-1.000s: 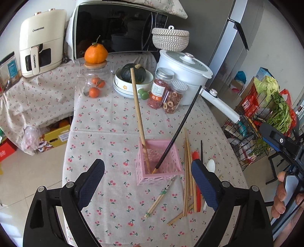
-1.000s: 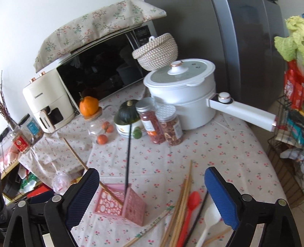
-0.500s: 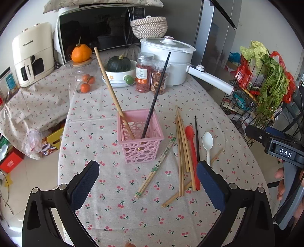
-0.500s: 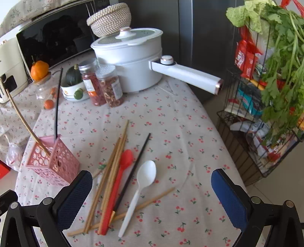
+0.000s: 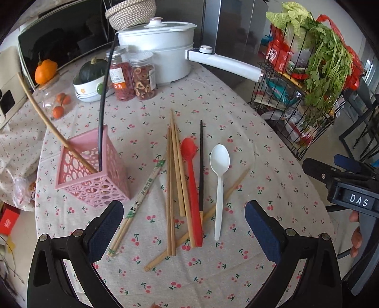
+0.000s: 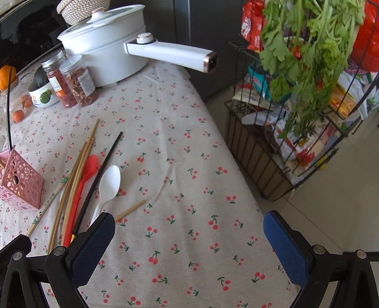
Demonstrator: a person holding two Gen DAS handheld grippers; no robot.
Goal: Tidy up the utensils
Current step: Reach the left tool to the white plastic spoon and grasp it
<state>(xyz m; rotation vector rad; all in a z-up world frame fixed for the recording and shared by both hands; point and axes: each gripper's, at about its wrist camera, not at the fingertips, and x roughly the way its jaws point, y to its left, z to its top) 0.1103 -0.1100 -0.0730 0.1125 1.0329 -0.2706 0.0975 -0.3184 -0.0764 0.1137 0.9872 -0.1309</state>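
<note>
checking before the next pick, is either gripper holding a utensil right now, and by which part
Nothing is held. The left gripper and right gripper are both open and empty above the cherry-print tablecloth.

Table (image 5: 272,154) covered in cream cloth with red cherry print, fills frame centre. Microwave (image 5: 59,42) upper left, woven lidded basket (image 5: 129,11) beside it at top. White electric pot (image 5: 161,54) with long handle top centre, two jars (image 5: 135,75) just in front. Dark grey fridge (image 5: 227,30) behind pot. Black wire rack (image 6: 296,142) right of table, holds leafy greens (image 6: 308,47) and packets. Pale tiled floor (image 6: 331,213) lower right. Bright daylight, soft shadows.
</note>
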